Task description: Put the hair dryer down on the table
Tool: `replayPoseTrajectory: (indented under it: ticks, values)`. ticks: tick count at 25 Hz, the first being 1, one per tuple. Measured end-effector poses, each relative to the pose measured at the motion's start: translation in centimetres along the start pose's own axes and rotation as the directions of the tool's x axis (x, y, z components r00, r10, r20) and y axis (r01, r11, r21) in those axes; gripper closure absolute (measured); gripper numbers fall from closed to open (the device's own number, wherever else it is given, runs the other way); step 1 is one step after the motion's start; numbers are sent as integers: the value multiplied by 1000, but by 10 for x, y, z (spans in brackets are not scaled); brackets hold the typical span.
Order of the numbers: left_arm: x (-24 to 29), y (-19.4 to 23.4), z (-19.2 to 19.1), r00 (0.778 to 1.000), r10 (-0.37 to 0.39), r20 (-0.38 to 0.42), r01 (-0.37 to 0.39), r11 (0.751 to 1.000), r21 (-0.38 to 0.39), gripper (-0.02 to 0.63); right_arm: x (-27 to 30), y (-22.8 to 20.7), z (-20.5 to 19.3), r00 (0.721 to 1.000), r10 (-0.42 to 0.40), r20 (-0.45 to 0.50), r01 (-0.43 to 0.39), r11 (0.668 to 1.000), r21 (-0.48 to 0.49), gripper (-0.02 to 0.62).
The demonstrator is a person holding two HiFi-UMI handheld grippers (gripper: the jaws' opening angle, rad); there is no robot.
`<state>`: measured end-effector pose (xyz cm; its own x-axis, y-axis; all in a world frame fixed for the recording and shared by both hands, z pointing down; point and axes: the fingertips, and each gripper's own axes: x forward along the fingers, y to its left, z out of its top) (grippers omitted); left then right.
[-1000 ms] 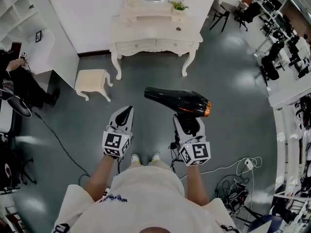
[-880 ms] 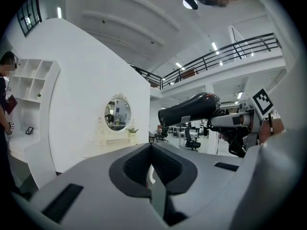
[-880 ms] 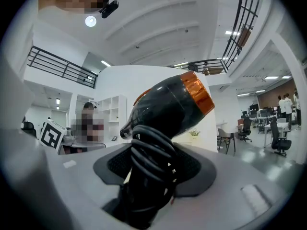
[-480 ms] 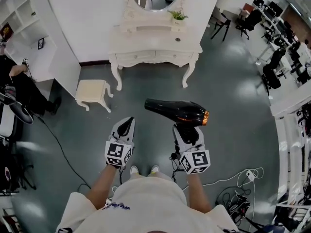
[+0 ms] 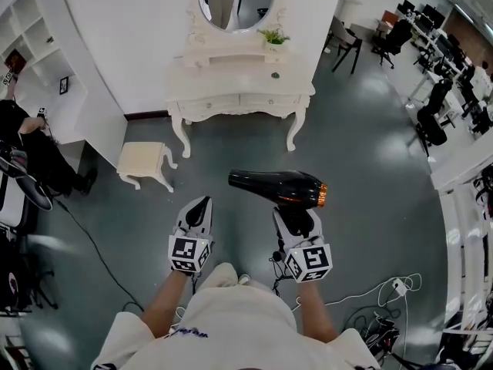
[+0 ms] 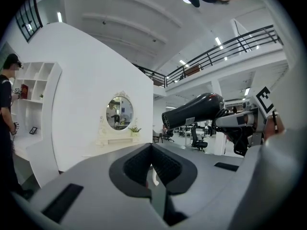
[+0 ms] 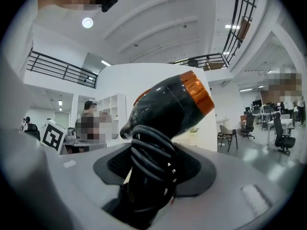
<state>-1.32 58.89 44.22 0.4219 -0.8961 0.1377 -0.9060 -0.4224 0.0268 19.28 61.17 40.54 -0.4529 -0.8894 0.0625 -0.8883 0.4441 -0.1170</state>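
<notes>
Hair dryer, glossy black with an orange ring at its rear, up in the air over the grey-green floor, barrel level and nozzle toward the picture's left. Well short of the white carved dressing surface against the wall. Pinched by the handle in the right tongs. Alongside, left tongs pressed together to a point, nothing in them. Cream stool down-left of the surface (small green plant on the raised shelf there).

Seen from the left gripper view: tongs closed pad against pad, empty; dryer high at the right, oval mirror beyond.

Seen from the right gripper view: tongs clamped on the dryer's handle, black cord coiled round it, barrel rising above with the orange ring at upper right.
</notes>
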Motion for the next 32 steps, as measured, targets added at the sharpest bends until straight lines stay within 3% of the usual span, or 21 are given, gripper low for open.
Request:
replayPoseTrajectory:
  ticks: [11,17,20,25,32]
  values:
    - [77,24,9,1000,3,15,-3,1000,-5,598,65,-45,-3,1000,5,-21,-5,1000,3,339]
    - [149,63,31,999,1,43,-2,1000,13,598,128,-86,6,999,-29,-37,30,999,19,339]
    - [179,89,39,998,12,55,-11,1000,-14,598,166,-103,12,999,-26,-39,27,999,22,339]
    - [226,130,42,999,25,37,-25,1000,-16,598,227,-124,12,998,-38,-40,40,998,48,339]
    - [283,155,35,998,-45,-46,44,998,-35,598,296,-133,19,998,-40,-49,43,996,72,339]
